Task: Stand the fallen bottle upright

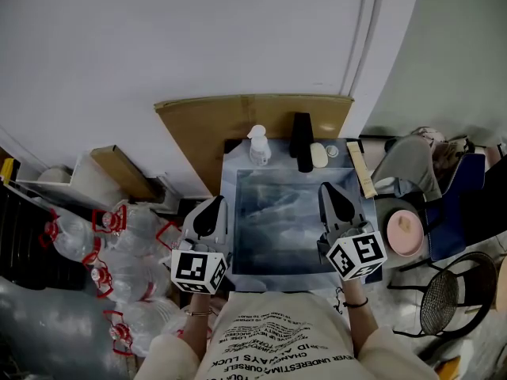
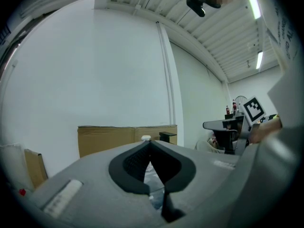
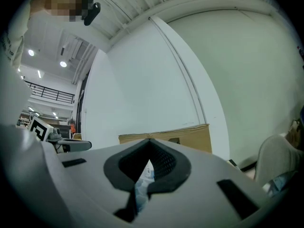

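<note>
Bottle [image 1: 259, 147]: white, pump-topped, at the far edge of the grey mat [image 1: 269, 248], just beside a black block [image 1: 301, 141]; it looks to be on its base, though no view fully settles that
Left gripper [image 1: 214, 206]: clenched on nothing, level, at the mat's near left side
Right gripper [image 1: 331, 196]: jaws together, empty, at the near right side, well apart from the bottle
Doing it well: if a reach is needed, spread one pair of jaws first, come in level at the body below the pump, keep off the block, release only once the base sits flat
</note>
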### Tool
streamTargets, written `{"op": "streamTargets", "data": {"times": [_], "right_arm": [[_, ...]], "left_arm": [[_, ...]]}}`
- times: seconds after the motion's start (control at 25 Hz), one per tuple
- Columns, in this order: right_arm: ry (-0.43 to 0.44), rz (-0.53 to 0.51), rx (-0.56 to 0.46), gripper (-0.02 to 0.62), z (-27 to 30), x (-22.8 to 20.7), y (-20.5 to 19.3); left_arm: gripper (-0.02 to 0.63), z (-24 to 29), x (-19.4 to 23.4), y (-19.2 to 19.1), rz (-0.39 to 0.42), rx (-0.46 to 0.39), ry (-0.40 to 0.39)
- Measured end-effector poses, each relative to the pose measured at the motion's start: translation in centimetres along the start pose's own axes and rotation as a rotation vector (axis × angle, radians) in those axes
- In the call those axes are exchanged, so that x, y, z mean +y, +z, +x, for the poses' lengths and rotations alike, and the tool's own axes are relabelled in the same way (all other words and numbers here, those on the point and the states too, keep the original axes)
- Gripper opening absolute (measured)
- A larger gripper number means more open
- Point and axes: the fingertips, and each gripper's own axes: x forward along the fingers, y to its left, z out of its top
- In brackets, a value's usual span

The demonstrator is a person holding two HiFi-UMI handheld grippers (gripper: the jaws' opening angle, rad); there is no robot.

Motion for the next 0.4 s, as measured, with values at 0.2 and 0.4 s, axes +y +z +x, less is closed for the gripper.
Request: {"op": "streamTargets", "data": {"times": [0.2,0.4], "right_arm": [[-0.011,-0.003,-0.004,0.003,-0.35,-0.32,-0.01],[-0.018,-0.006,-0.006,0.003,-0.6,-0.43,0.08]], "left_arm": [[0.024,0.05,-0.26,-0.03,0.003,-0.003,-0.001],[0.023,0.05,-0.5,-0.24,0.004,0.001,-0.006]]}}
